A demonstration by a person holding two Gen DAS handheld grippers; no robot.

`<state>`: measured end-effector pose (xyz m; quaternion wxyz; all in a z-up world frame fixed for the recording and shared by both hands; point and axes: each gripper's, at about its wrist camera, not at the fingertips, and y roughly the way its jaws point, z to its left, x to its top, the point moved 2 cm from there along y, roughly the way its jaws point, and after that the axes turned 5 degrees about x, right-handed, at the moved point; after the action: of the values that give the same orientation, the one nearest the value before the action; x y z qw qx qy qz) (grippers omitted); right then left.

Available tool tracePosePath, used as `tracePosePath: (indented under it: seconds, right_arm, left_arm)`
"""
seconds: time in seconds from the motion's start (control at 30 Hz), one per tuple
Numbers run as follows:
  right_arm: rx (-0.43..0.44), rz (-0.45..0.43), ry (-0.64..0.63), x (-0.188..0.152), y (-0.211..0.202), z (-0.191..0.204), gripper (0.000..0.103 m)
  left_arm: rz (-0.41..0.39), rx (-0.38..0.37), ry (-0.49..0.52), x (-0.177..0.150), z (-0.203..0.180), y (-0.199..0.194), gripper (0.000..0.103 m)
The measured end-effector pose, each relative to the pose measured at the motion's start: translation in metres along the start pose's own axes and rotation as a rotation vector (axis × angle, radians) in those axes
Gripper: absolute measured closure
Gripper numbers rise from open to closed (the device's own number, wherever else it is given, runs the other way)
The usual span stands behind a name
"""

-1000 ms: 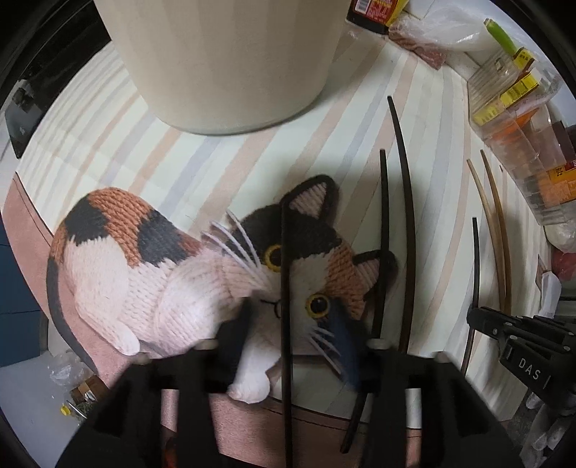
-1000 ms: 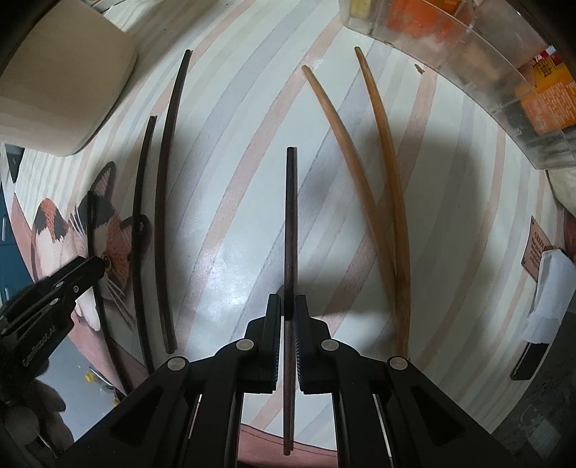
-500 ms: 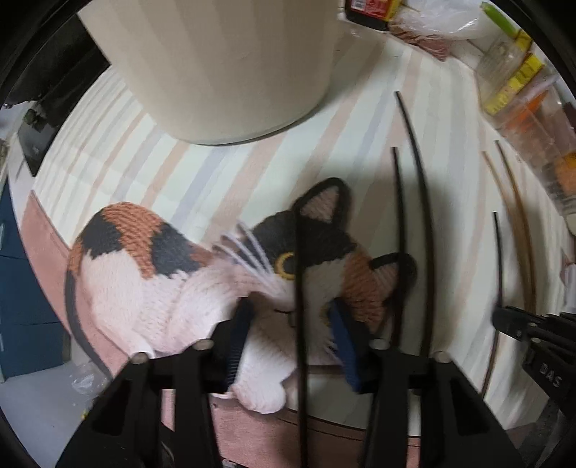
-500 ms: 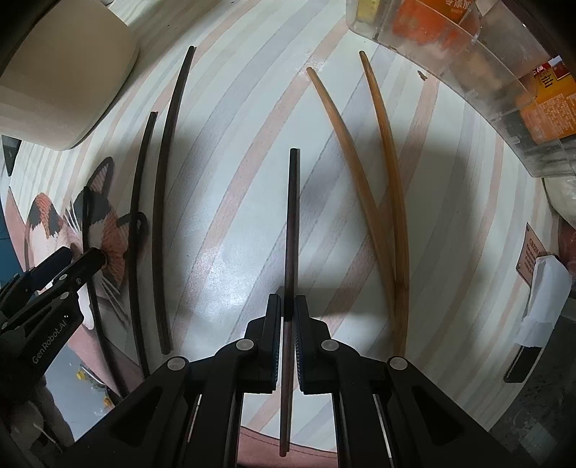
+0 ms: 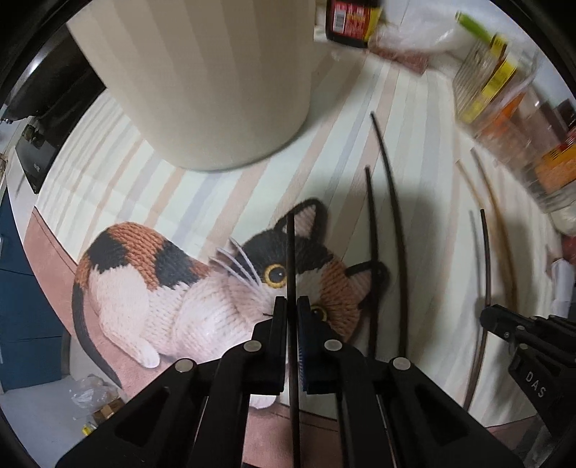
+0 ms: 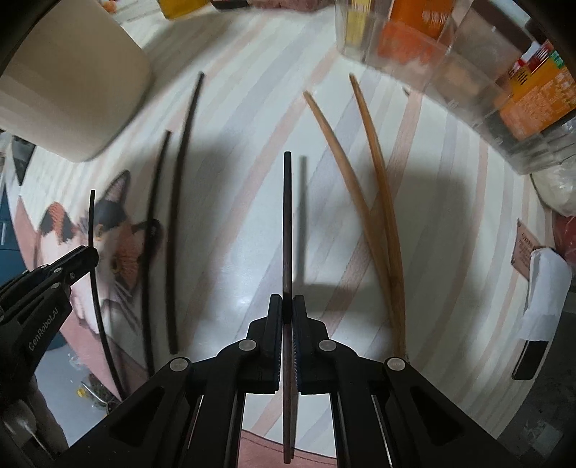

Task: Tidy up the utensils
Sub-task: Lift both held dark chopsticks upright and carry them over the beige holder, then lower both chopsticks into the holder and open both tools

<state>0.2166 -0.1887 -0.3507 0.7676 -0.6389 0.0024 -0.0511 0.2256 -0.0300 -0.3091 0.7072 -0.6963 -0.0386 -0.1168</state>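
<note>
My left gripper (image 5: 291, 306) is shut on a black chopstick (image 5: 291, 259) and holds it over the cat picture on the mat. My right gripper (image 6: 287, 306) is shut on a dark brown chopstick (image 6: 286, 223), lifted a little above the mat, with its shadow beside it. Two more black chopsticks (image 5: 390, 216) lie side by side on the mat between the grippers; they also show in the right wrist view (image 6: 180, 172). Two light brown wooden chopsticks (image 6: 374, 187) lie crossed to the right. A tall beige holder (image 5: 201, 79) stands at the back left.
The striped mat (image 5: 90, 172) with the knitted calico cat picture (image 5: 151, 288) covers the table. A clear plastic box (image 6: 468, 61) of orange and yellow packets stands at the back right. A dark bottle (image 5: 349, 21) and a plastic bag sit behind the holder. A white folded paper (image 6: 543, 291) lies at the right edge.
My left gripper has shut on the black chopstick that lay between its open fingers. Both grippers have risen a little, each lifting its chopstick off the mat.
</note>
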Motion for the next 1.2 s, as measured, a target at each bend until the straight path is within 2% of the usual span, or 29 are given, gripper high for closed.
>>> tracePosePath:
  seconds: [0.27, 0.4, 0.47, 0.67, 0.83, 1.03, 1.2]
  right_arm:
    - [0.056, -0.15, -0.037, -0.002, -0.05, 0.008, 0.098]
    - [0.077, -0.256, -0.06, 0.001, -0.082, 0.014, 0.098]
    - [0.088, -0.309, -0.07, 0.011, -0.097, 0.017, 0.098]
    - [0.122, -0.503, -0.113, 0.036, -0.159, 0.031, 0.098]
    - [0.162, -0.644, -0.162, 0.056, -0.219, 0.052, 0.098]
    - [0.242, -0.738, -0.222, 0.081, -0.282, 0.077, 0.098]
    - [0.32, -0.786, -0.255, 0.103, -0.32, 0.103, 0.098]
  left_arm:
    - [-0.132, -0.041, -0.029, -0.004, 0.025, -0.056, 0.1]
    - [-0.211, -0.041, -0.046, 0.004, 0.032, -0.083, 0.1]
    - [-0.253, -0.042, -0.051, 0.012, 0.032, -0.094, 0.1]
    - [-0.433, -0.041, -0.054, 0.024, 0.045, -0.158, 0.101]
    - [-0.556, -0.085, -0.078, 0.041, 0.057, -0.218, 0.101]
    - [-0.666, -0.154, -0.102, 0.061, 0.071, -0.289, 0.101]
    - [-0.728, -0.162, -0.105, 0.08, 0.083, -0.326, 0.101]
